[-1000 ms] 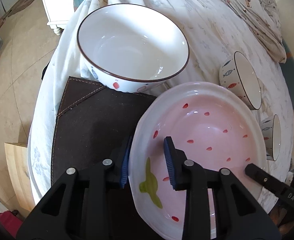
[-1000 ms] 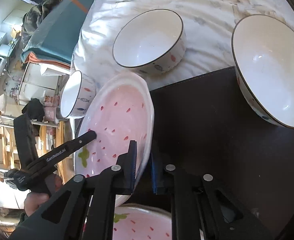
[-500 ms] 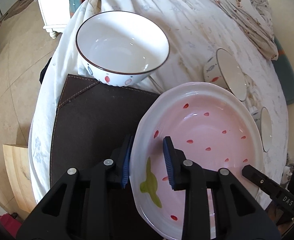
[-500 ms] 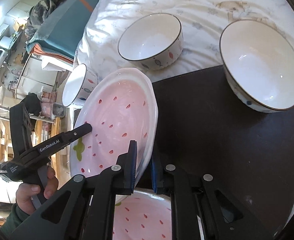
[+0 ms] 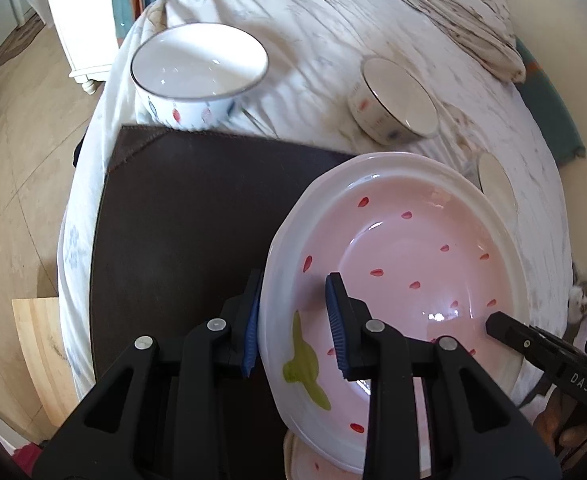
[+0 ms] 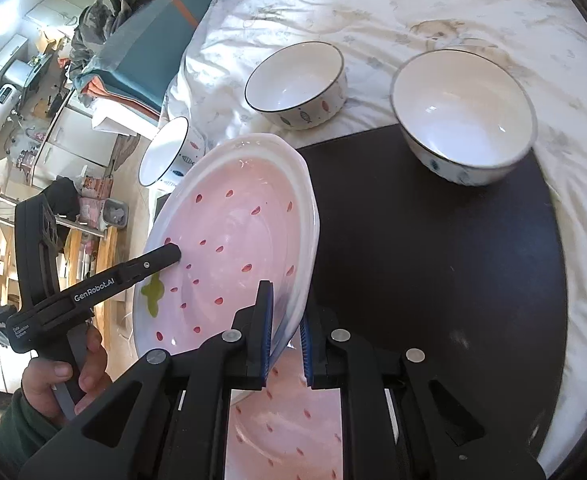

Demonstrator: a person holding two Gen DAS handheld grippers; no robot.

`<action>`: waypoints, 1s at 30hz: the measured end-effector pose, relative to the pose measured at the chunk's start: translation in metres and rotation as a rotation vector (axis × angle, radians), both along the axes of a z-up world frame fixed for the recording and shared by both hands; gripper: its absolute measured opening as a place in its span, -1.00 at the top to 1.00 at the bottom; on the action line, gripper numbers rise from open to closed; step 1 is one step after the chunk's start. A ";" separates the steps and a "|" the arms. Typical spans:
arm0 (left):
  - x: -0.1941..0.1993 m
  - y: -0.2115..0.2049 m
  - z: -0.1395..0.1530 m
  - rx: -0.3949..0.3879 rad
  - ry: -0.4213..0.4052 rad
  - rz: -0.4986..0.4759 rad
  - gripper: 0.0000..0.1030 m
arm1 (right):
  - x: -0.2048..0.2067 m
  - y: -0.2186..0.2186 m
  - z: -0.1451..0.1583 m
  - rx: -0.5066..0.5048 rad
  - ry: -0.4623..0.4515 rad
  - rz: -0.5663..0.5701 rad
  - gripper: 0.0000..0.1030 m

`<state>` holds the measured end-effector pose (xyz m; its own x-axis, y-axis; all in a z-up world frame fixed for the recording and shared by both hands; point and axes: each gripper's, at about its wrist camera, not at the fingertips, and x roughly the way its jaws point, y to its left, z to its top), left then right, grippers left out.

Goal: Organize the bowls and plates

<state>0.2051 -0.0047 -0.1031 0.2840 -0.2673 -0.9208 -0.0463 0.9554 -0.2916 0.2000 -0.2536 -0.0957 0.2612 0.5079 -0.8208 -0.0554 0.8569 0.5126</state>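
The pink strawberry plate point(image 5: 405, 264) is held clear of the dark mat point(image 5: 189, 216), tilted, its rim clamped at two places: the left gripper point(image 5: 293, 316) is closed on one edge, the right gripper point(image 6: 285, 332) pinched tight on another. Two grips are probably used because a wide, shallow dish would swing from a single hold. A second, matching plate point(image 6: 293, 432) lies directly beneath (the likely stacking partner). Three bowls are left on the white sheet point(image 6: 433, 4): the large bowl point(image 6: 463, 116) at the mat's far edge, the medium bowl point(image 6: 297, 84) and the small bowl point(image 6: 171, 156) further off. "GenRobot.AI" can be read on the left gripper's arm, and "DAS" on the right one's.
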 end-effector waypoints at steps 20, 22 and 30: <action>-0.088 -0.038 -0.001 0.063 0.026 -0.092 0.50 | -0.108 -0.033 -0.014 0.006 0.066 -0.055 0.72; -0.091 -0.041 -0.001 0.079 0.017 -0.099 0.49 | -0.114 -0.033 -0.017 0.005 0.076 -0.060 0.72; -0.098 -0.045 0.000 0.122 0.002 -0.097 0.50 | -0.114 -0.030 -0.030 0.015 0.122 -0.062 0.66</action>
<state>0.1066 -0.0494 -0.1027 0.2602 -0.1796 -0.9487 0.0473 0.9837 -0.1733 0.0860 -0.2836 -0.1259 0.1909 0.5064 -0.8409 0.0607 0.8489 0.5250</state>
